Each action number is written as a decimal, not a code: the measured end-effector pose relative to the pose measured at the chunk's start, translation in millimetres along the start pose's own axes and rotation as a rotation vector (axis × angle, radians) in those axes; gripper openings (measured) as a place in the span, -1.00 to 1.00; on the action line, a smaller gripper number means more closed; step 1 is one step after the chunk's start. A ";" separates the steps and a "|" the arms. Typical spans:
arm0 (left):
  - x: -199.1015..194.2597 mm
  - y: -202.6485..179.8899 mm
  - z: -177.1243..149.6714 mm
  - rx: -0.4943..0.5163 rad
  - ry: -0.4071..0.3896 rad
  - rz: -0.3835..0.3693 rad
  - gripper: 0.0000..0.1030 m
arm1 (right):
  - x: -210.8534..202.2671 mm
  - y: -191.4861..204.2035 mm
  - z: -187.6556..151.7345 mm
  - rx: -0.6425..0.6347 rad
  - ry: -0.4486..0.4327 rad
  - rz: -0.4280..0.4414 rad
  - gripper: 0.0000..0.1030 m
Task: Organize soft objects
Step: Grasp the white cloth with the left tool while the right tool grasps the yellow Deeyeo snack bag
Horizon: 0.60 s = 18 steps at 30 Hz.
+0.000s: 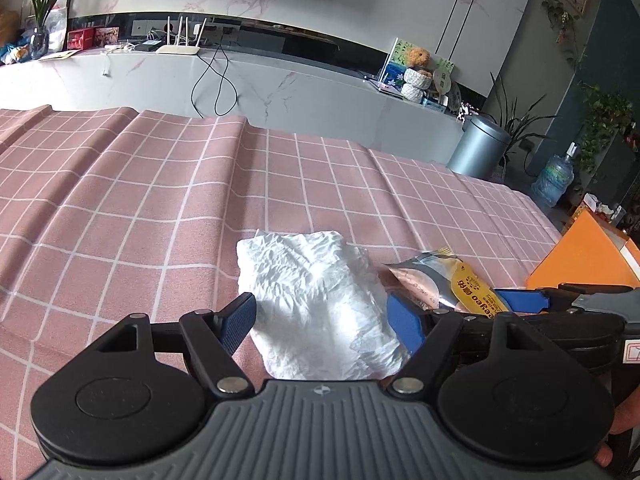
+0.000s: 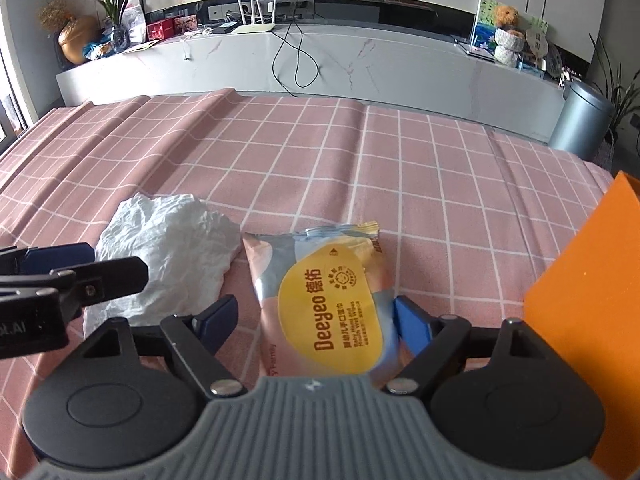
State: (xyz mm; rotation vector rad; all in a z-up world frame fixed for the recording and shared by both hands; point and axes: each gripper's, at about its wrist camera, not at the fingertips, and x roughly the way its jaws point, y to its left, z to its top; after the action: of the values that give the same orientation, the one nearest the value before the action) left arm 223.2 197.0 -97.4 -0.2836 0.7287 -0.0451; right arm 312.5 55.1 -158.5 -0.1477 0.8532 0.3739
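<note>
1. Left hand-held gripper (image 1: 320, 316): jaws apart, straddling the diaper (image 1: 316, 304). The pads stand beside its edges; whether they already touch cannot be told. The diaper lies flat on the worktop (image 1: 120, 208), just left of the wipes pack (image 2: 320, 300).
2. Diaper: white, crumpled and soft. Judged not yet lifted.
3. Wipes pack: the landmark here, lying flat on the checked cloth, its near end between the jaws of the right hand-held gripper (image 2: 316, 328).
4. Right hand-held gripper: jaws apart. The right pad lies close against the pack's edge, the left pad stands clear, so no firm clamp is judged.
5. Orange box (image 2: 580, 300): right of the pack, near but apart. Probably the destination.
6. Progress: early. Both soft items remain on the worktop; grasping and placing are left.
</note>
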 end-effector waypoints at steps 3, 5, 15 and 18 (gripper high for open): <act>7.9 -4.5 -1.5 0.023 0.007 0.015 0.74 | 2.6 -0.2 -0.9 -0.002 0.011 0.001 0.27; 10.7 -8.9 -2.3 0.047 0.007 0.029 0.76 | 2.4 2.1 -1.9 -0.009 0.010 0.001 0.22; 16.2 -10.7 -6.9 0.086 0.025 0.074 0.61 | -1.6 4.3 -4.5 -0.015 0.010 -0.012 0.16; 15.6 -14.8 -7.7 0.124 0.022 0.082 0.44 | -2.7 4.9 -4.5 -0.018 0.016 -0.014 0.16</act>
State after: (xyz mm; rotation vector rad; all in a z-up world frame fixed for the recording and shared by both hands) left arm 230.7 178.8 -109.0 -0.1354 0.7559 -0.0158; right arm 305.8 57.6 -159.3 -0.1730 0.8643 0.3674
